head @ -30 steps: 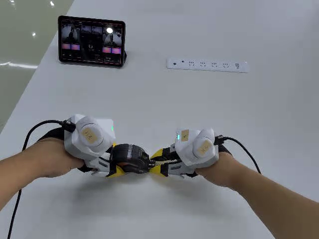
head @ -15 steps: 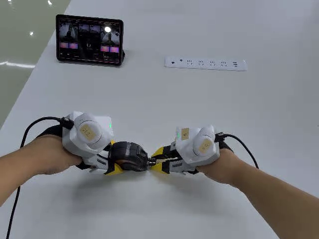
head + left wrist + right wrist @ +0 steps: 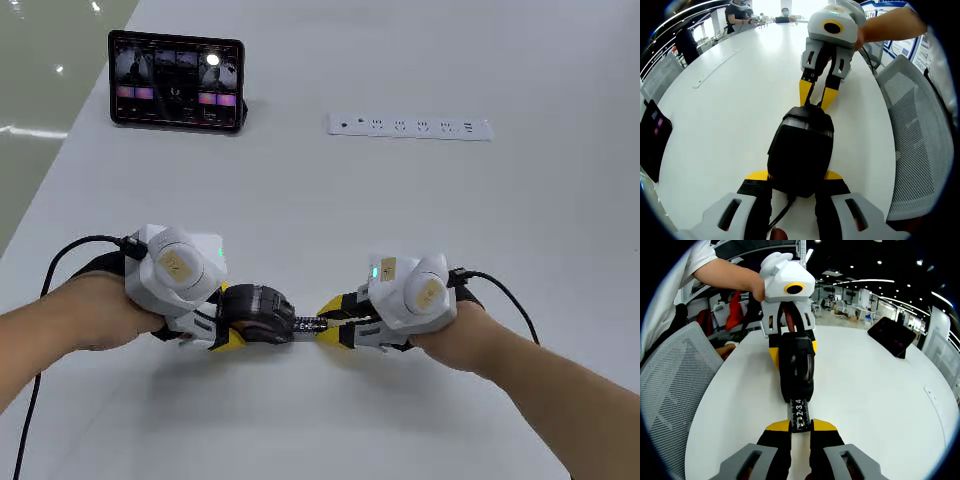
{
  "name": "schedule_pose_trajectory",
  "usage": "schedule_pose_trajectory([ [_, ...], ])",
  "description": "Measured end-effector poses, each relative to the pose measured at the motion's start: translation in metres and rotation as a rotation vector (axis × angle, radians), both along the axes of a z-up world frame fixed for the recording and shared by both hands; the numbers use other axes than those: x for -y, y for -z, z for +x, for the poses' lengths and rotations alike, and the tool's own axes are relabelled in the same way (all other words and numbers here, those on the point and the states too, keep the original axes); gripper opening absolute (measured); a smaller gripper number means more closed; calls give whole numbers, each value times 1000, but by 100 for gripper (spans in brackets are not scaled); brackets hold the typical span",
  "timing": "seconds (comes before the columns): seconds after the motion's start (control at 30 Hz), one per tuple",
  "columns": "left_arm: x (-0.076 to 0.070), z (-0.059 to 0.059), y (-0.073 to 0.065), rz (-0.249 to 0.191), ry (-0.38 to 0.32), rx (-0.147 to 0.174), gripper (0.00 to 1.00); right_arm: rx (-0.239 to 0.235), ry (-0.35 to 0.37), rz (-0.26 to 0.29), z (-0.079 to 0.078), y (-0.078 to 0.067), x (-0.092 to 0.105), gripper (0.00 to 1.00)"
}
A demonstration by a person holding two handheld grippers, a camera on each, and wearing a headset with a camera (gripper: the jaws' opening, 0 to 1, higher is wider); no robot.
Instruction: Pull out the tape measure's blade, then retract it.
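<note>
The left gripper [image 3: 795,176] is clamping the black rounded plastic tape measure case [image 3: 257,313] between its yellow-tipped jaws, which are closing on both sides of the case. The case is sitting low on the white workbench [image 3: 330,220], near the person. The right gripper [image 3: 800,426] is pinching the tip of the short black numbered blade [image 3: 799,412], which is spanning the small gap between the case and the jaws. A dark rectangular tablet [image 3: 176,80] and a white power strip [image 3: 410,127] are lying well apart from the grippers, on the far side.

Matt black plastic tape measure [image 3: 255,312], smooth white tabletop [image 3: 400,220], glossy tablet screen [image 3: 175,80], grey mesh chair [image 3: 920,150]
</note>
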State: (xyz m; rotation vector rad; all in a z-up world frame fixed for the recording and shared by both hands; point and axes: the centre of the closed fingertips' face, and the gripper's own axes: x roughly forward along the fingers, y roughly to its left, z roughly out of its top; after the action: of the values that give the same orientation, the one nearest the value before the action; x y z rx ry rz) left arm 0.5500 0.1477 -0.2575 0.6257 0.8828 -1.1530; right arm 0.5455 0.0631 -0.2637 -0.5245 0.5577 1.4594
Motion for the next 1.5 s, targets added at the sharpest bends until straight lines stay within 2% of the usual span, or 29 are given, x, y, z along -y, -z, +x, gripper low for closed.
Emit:
schedule_pose_trajectory([
  [0.73,1,-1,0,7,8,7,28,-4,36,-16,-2,0,30,10],
  [1.5,-1,-1,1,18,7,16,28,12,53,-48,1,-2,58,10],
])
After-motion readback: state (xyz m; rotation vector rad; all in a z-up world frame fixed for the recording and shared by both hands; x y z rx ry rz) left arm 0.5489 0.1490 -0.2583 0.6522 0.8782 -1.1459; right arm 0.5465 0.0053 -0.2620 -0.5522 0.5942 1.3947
